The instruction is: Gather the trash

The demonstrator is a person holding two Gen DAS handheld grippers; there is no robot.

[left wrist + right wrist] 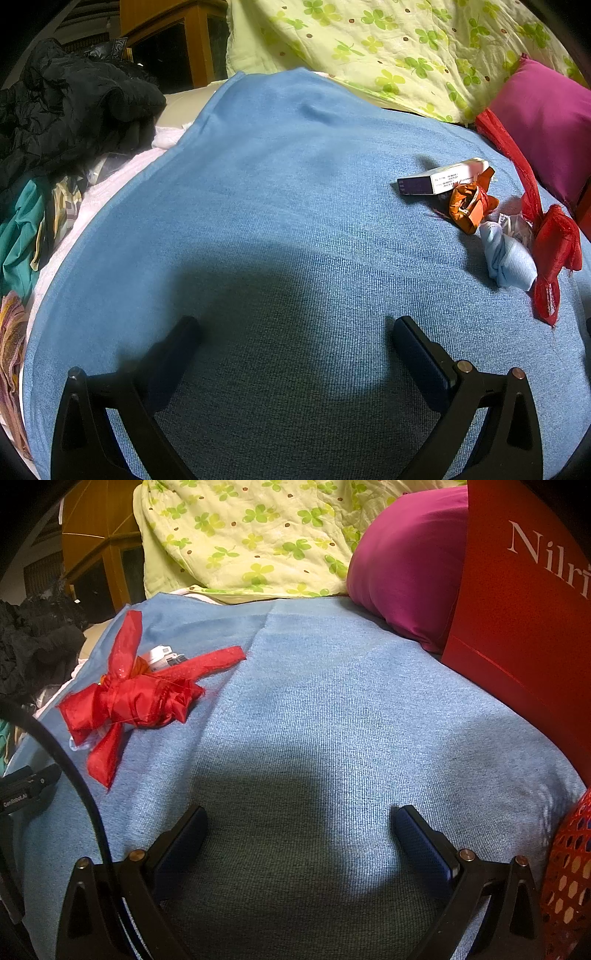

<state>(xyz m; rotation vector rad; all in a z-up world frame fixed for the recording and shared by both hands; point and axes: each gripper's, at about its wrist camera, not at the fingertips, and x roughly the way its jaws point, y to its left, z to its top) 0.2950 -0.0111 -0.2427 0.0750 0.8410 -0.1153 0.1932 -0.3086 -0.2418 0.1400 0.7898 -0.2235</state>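
Blue woven cloth covers a bed and fills most of both views. Behind it lie a pale green quilt with clover print and a magenta pillow. At the left edge sit a heap of black clothing, some teal fabric and a wooden cabinet.

Trash sits in a small cluster on the cloth, toward the right in the left wrist view. It holds a purple and white carton, a crumpled orange wrapper touching the carton, a wad of light blue cloth just beside the wrapper, and a knotted red ribbon lying along the cluster's far side.

A red bag with white lettering stands at the right, against the pillow. A red mesh basket shows at the lower right corner.

Left gripper and right gripper both hover over bare cloth with jaws spread wide, holding nothing. Nothing lies between either gripper and the trash.
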